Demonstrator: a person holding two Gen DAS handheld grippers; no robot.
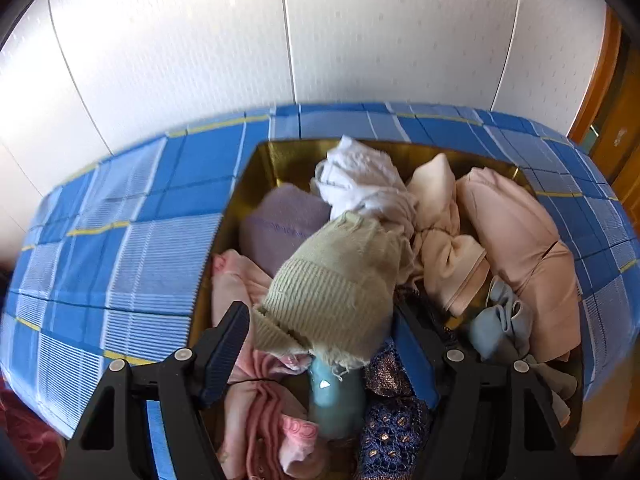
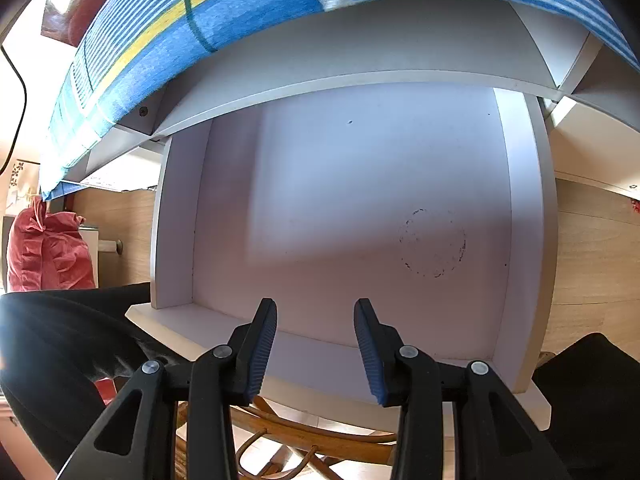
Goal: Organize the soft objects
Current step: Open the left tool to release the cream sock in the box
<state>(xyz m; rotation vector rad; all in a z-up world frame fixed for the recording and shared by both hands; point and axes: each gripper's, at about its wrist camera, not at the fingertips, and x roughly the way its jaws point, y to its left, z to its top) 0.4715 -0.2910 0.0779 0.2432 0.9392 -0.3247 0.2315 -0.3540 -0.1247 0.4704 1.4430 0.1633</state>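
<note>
In the left wrist view, a gold-lined box (image 1: 280, 156) on a blue plaid cloth (image 1: 120, 240) holds several soft items: a beige-green knit piece (image 1: 336, 284), a lilac one (image 1: 280, 224), a white one (image 1: 360, 180), cream (image 1: 440, 240) and pink garments (image 1: 520, 240), a light blue sock (image 1: 500, 320). My left gripper (image 1: 322, 324) is open, its fingers on either side of the knit piece, just above the box. In the right wrist view, my right gripper (image 2: 316, 316) is open and empty over a pulled-out white drawer (image 2: 360, 200), which is bare inside.
A teal bottle-like object (image 1: 336, 396) and a navy lace cloth (image 1: 392, 432) lie at the box's near end. A white panelled wall stands behind the table. Below the drawer are a wicker chair (image 2: 300, 440), a red bag (image 2: 44, 248) at left and wooden flooring.
</note>
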